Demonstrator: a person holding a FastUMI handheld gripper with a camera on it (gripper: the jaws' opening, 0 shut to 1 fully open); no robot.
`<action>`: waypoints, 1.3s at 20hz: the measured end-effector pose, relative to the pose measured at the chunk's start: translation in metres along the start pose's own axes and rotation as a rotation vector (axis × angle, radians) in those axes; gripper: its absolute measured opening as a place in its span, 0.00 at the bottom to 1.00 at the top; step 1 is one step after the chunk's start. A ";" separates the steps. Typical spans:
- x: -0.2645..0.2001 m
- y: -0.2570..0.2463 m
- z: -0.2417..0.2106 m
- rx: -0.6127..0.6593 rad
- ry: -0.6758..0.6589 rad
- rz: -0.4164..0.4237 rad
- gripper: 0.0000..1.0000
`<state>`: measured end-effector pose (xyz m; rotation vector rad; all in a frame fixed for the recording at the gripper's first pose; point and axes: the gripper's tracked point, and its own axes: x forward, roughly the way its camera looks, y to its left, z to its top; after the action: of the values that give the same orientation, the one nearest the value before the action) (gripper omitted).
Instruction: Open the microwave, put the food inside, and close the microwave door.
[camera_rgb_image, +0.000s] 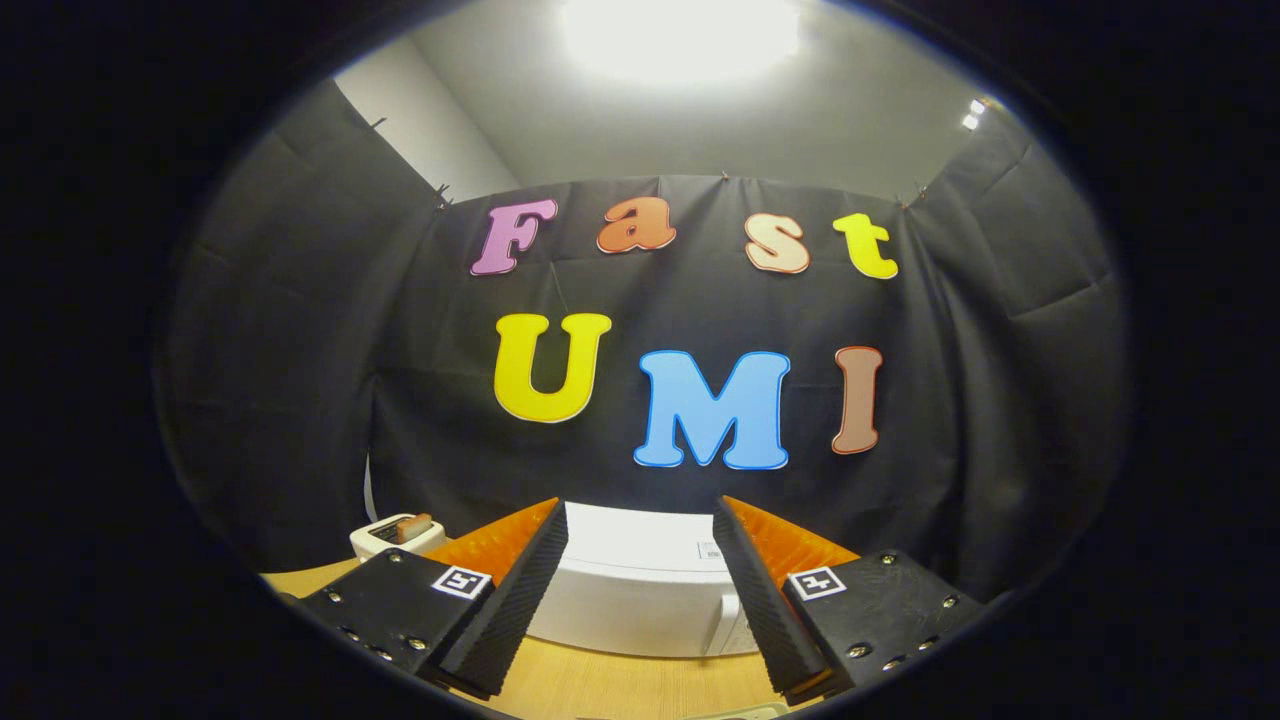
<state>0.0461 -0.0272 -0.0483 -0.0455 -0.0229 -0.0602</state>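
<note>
A white microwave (640, 585) stands on the wooden table (620, 685) against the black cloth wall, seen between and just beyond my fingers. Its door looks shut, and its top face and upper front show. My gripper (640, 530) is open, held high above the table with nothing between its fingers. The fingers (515, 590) spread wide, one to each side of the microwave's front. I see no food between the fingers.
A white toaster (395, 535) with a brown slice in its slot stands left of the microwave, beyond the left finger. Black cloth walls close the booth at the back and on both sides. A bright ceiling lamp (680, 35) shines overhead.
</note>
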 end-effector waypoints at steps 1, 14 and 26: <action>0.005 -0.003 -0.010 -0.003 0.007 -0.005 0.93; 0.080 -0.048 -0.137 -0.018 0.106 -0.066 0.93; 0.131 -0.098 -0.247 0.041 0.264 -0.124 0.90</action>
<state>0.1759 -0.1437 -0.2875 0.0055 0.2367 -0.1891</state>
